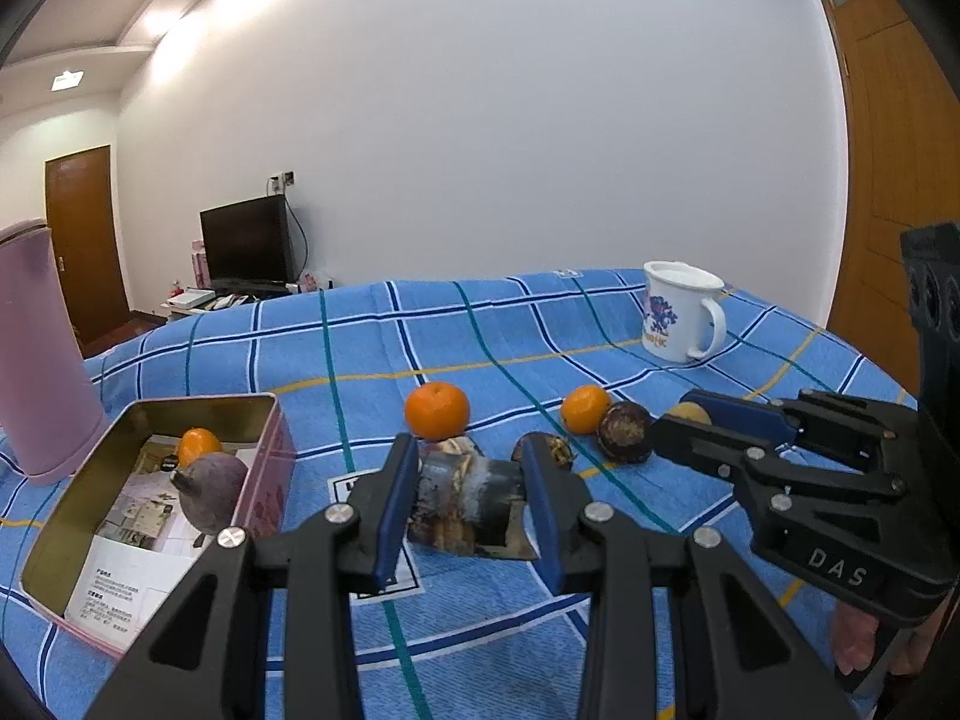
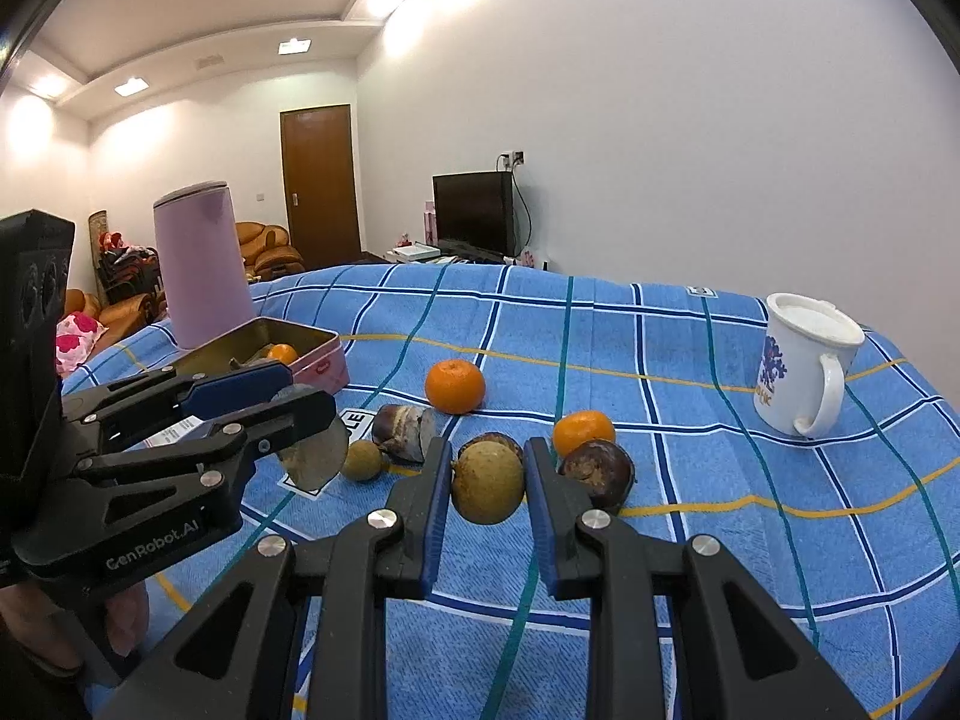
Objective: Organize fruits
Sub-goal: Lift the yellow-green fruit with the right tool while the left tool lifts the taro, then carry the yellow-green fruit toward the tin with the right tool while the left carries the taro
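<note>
My left gripper (image 1: 469,459) is shut on a mottled grey-brown piece of fruit (image 1: 471,501), held just above the blue checked cloth. The right wrist view shows that gripper (image 2: 312,402) at the left with the piece (image 2: 315,450) in its jaws. My right gripper (image 2: 489,459) is shut on a round tan fruit (image 2: 487,483); it enters the left wrist view (image 1: 681,420) from the right. Two oranges (image 1: 436,411) (image 1: 585,408) and a dark brown fruit (image 1: 625,431) lie on the cloth. A pink tin (image 1: 264,414) at the left holds an orange and a purple fruit (image 1: 213,489).
A tall pink canister (image 2: 201,264) stands behind the tin. A white mug (image 2: 804,360) sits at the far right of the cloth. A small tan fruit (image 2: 362,460) and a dark mottled piece (image 2: 403,423) lie between the grippers. The bed edge drops off at the left.
</note>
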